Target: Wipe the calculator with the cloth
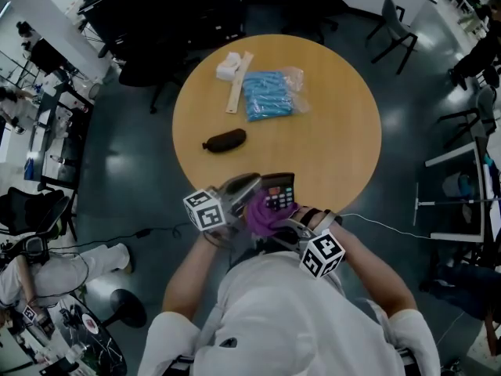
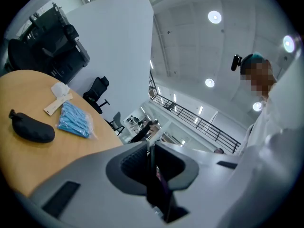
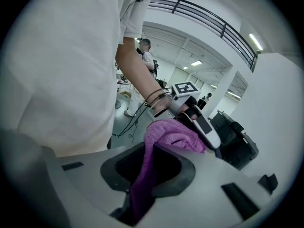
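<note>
The dark calculator (image 1: 279, 193) is held up at the near edge of the round wooden table (image 1: 344, 131). My left gripper (image 1: 249, 185) is shut on its left edge. In the left gripper view the calculator (image 2: 156, 184) shows edge-on as a thin dark slab clamped between the jaws of that gripper (image 2: 153, 148). My right gripper (image 1: 274, 224) is shut on a purple cloth (image 1: 262, 212), which lies against the calculator's lower left part. In the right gripper view the cloth (image 3: 173, 136) runs up from the right gripper (image 3: 151, 151) and bunches against the calculator (image 3: 205, 125).
Farther back on the table lie a black pouch (image 1: 225, 140), a blue packet in clear wrap (image 1: 268, 95), a pale wooden strip (image 1: 239, 82) and a white wad (image 1: 228, 66). Office chairs (image 1: 395, 23) stand beyond the table.
</note>
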